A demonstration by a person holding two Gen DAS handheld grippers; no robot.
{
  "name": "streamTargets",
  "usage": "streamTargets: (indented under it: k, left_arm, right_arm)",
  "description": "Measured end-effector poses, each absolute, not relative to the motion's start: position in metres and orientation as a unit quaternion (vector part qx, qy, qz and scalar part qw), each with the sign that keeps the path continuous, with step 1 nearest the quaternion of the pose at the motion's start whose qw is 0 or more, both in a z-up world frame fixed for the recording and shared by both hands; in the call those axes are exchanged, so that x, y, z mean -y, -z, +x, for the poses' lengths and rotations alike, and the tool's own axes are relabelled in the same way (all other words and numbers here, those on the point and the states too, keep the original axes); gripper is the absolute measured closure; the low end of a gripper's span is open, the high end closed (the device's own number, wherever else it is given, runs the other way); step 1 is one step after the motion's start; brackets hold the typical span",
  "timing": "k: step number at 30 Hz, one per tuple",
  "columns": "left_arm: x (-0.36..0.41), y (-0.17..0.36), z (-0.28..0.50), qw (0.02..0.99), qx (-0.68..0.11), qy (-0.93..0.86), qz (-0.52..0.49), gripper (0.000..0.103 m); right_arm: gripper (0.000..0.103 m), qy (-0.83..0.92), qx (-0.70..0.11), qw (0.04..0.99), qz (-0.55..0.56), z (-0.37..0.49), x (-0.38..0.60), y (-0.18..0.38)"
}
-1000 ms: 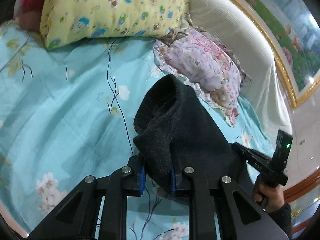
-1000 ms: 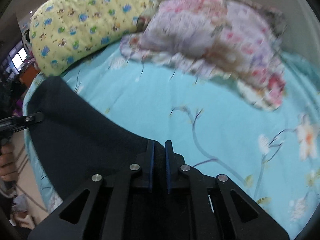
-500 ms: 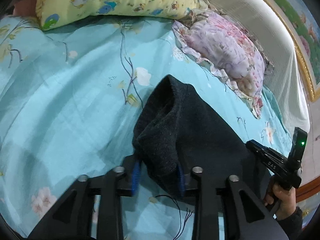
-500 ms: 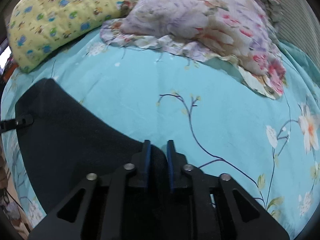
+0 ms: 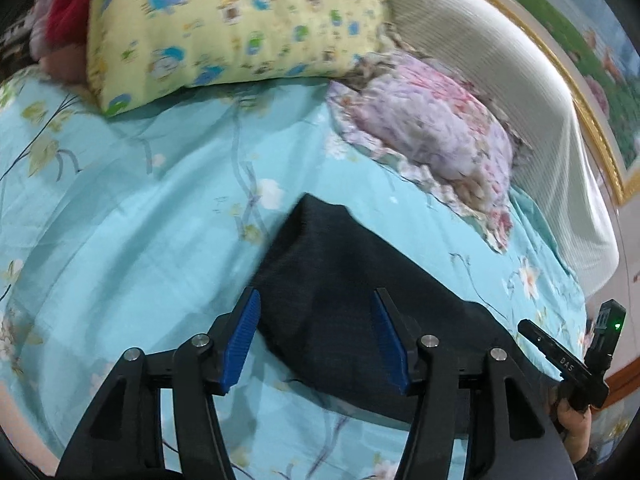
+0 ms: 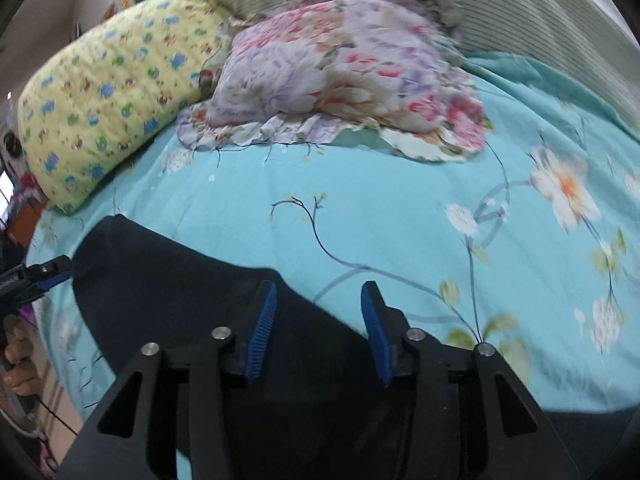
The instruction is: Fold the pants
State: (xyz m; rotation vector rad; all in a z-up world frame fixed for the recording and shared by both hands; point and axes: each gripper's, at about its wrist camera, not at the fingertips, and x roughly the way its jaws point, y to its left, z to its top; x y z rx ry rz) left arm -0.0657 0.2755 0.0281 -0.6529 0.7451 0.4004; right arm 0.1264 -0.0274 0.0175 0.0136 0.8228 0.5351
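Nearest, the left gripper [image 5: 316, 332] is opening, its blue pads spread either side of the dark pants [image 5: 360, 292] and clear of the cloth. The right gripper [image 6: 318, 328] is opening too, with the pants' edge lying loose between its jaws. The pants lie flat on the turquoise flowered sheet [image 6: 400, 232], which is bare beyond them. Farther back sit a floral pillow [image 6: 344, 76] and a yellow pillow [image 5: 240, 28] against the striped headboard [image 5: 500, 80]. The lettering on the right gripper's side is too small to read surely.
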Motion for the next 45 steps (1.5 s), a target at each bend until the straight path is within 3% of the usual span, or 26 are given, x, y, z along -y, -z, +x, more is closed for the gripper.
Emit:
streamTargets:
  k: [6,17,45]
  left_arm:
    - [-0.242,-0.033,-0.047,0.868,-0.369,-0.156,-0.294,0.042]
    - [-0.192,-0.032,-0.018,0.872,-0.394,-0.114,-0.267,0.038]
    - [-0.057,-0.043,0.05,0.884,-0.436,0.008,-0.166,0.03]
  right_arm:
    - [0.055,-0.252,-0.399,0.88,0.048,0.103,0.058,-0.013]
    - [0.044,-0.231,-0.393,0.884,0.099,0.068,0.107,-0.008]
    - [0.044,-0.12,-0.368,0.899,0.205,-0.009,0.25,0.01]
